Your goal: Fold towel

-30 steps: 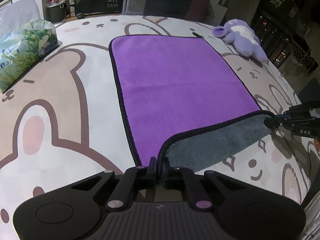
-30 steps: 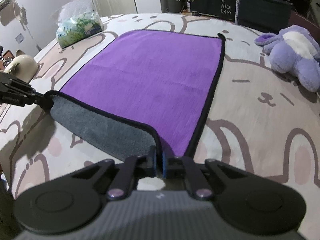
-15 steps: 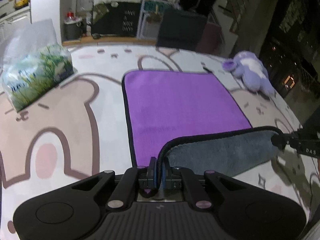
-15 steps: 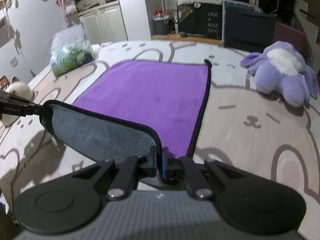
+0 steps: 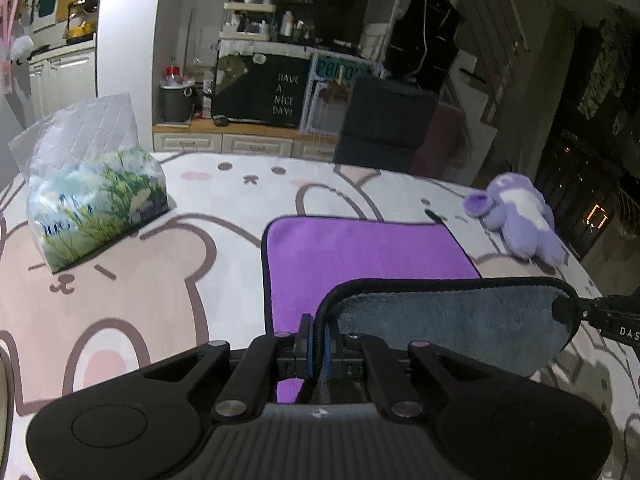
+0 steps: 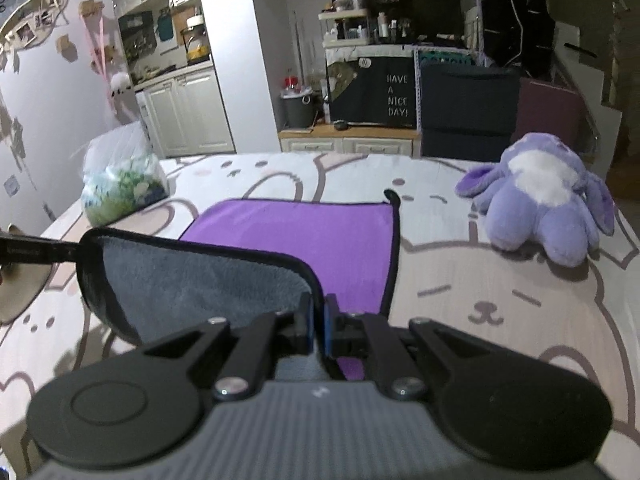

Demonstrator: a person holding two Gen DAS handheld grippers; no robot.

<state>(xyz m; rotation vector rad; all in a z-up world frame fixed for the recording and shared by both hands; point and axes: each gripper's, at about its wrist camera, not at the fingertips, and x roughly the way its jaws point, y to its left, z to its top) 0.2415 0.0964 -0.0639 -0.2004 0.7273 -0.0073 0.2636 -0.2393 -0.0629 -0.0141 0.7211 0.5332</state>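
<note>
The towel [image 5: 360, 248] is purple on top and grey underneath, with a black hem, and lies on a table with a bunny-print cloth [image 5: 120, 280]. My left gripper [image 5: 319, 340] is shut on the towel's near left corner. My right gripper [image 6: 319, 326] is shut on the near right corner of the towel [image 6: 320, 236]. Both corners are lifted, so the near edge hangs between them with its grey side [image 5: 452, 320] facing me. The far half still lies flat. The right gripper's tip [image 5: 576, 312] shows in the left wrist view.
A tissue pack [image 5: 96, 208] stands at the table's far left, also in the right wrist view [image 6: 124, 184]. A purple plush toy [image 5: 520, 220] lies at the far right, and appears larger in the right wrist view [image 6: 544, 204]. Cabinets and shelves stand beyond the table.
Both grippers have risen and moved forward with the towel's near corners. The grey underside now stands up and covers more of the purple half.
</note>
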